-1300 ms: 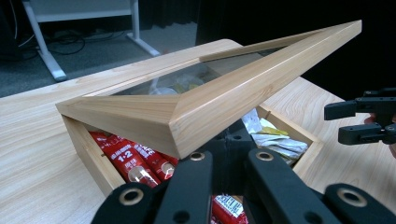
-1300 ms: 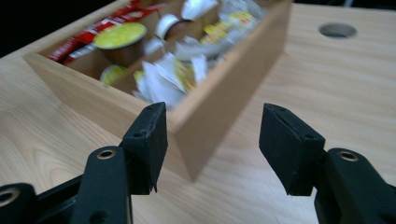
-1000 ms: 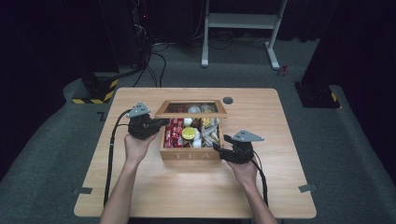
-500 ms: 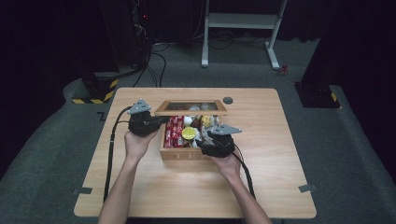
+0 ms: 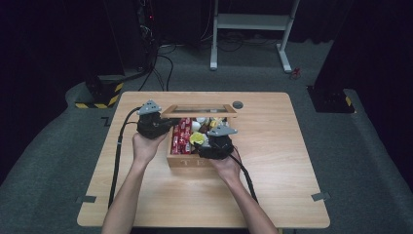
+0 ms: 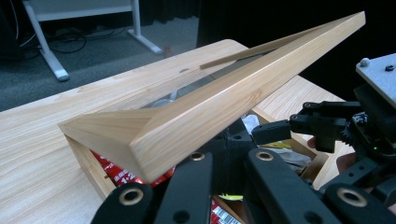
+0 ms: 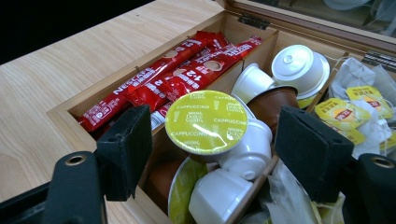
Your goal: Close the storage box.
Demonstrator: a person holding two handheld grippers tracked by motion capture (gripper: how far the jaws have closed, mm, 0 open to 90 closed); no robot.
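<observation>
A wooden box [image 5: 187,161] stands mid-table with its glass-paned lid [image 5: 199,111] raised. In the left gripper view the lid's frame [image 6: 219,107] lies across the top of my left gripper [image 6: 229,149]. Its jaws run close together and their tips are hidden under the wood. My left gripper [image 5: 168,126] sits at the lid's left end. My right gripper [image 5: 202,139] hovers over the box's front half. It is open, its pads [image 7: 123,149] on either side of a yellow-lidded cappuccino capsule [image 7: 208,121], apart from it. Red sachets [image 7: 163,74] fill the left compartment.
White capsules [image 7: 299,70], a brown capsule [image 7: 273,105] and yellow tea bags [image 7: 345,112] crowd the box's other compartments. A round cable hole [image 5: 237,104] sits behind the box. A white desk frame [image 5: 253,24] stands beyond the table's far edge. Bare tabletop [image 5: 292,170] surrounds the box.
My right gripper has moved left from the box's front right corner to over the capsules inside. The left gripper and the raised lid have stayed in place.
</observation>
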